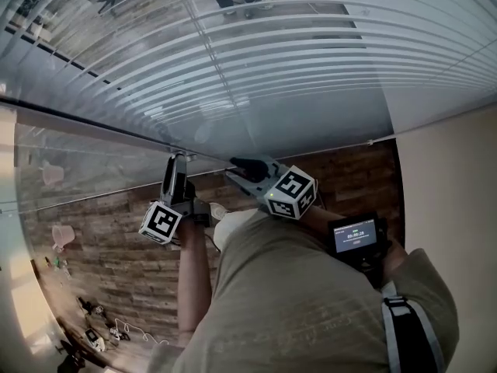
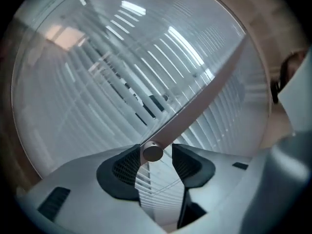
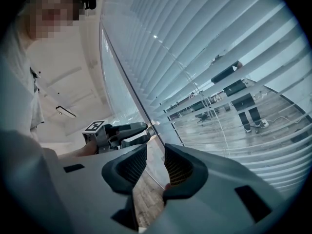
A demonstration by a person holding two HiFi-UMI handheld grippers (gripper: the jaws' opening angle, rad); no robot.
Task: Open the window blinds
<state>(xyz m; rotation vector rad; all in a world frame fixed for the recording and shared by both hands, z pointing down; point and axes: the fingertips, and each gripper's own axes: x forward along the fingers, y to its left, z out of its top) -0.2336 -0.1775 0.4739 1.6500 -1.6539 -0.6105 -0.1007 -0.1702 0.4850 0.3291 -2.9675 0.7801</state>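
I am holding my left gripper [image 2: 158, 165] wide, with the tilt wand [image 2: 195, 106] of the window blinds [image 2: 92, 82] standing between its pads. The wand's round end cap [image 2: 152, 152] is sitting close by the left pad, and neither pad is pressing on it. I judge I am keeping the wand there so that I can close on it and twist. From the jaws the wand is running up toward 1 o'clock. In the head view, my right gripper [image 3: 155, 165] is waiting at 3 o'clock of the left one, its jaws a little apart with nothing between them, clear of the wand. The slats [image 3: 209, 57] are letting strips of the outdoors show through, so they are standing partly tilted. The wand's top fitting is lying out of frame, and I cannot tell whether the cap is touching the pad.
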